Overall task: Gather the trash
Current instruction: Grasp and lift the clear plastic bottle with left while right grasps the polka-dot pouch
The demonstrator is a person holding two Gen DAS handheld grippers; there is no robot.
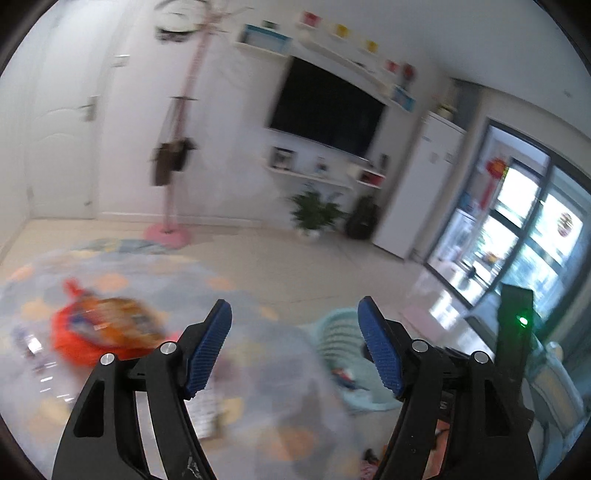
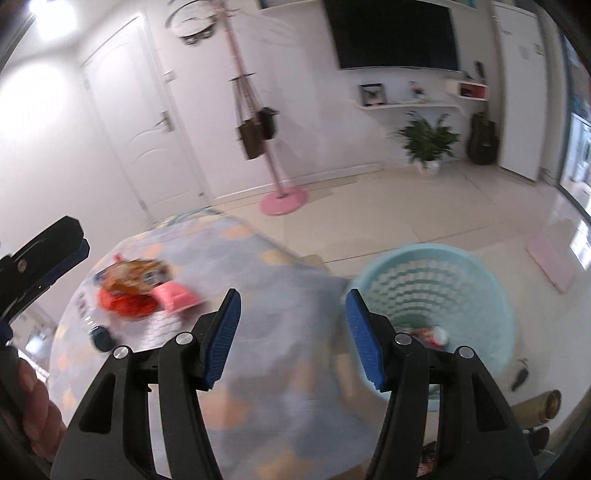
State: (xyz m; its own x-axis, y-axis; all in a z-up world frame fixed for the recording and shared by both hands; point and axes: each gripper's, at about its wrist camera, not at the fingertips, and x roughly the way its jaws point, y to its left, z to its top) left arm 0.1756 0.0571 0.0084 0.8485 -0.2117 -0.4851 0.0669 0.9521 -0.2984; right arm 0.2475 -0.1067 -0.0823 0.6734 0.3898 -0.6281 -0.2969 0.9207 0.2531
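Note:
An orange-red snack bag lies on the round table with a pastel cloth, left of my left gripper, which is open and empty above the table. In the right wrist view the same bag lies beside a pink box and a dark round lid. My right gripper is open and empty over the table's right edge. A light-blue mesh trash basket stands on the floor to the right, with some trash inside. It also shows in the left wrist view.
A pink coat stand with hanging bags stands beyond the table. A potted plant, a guitar case, a wall TV and a white door line the far wall. A pink mat lies on the floor.

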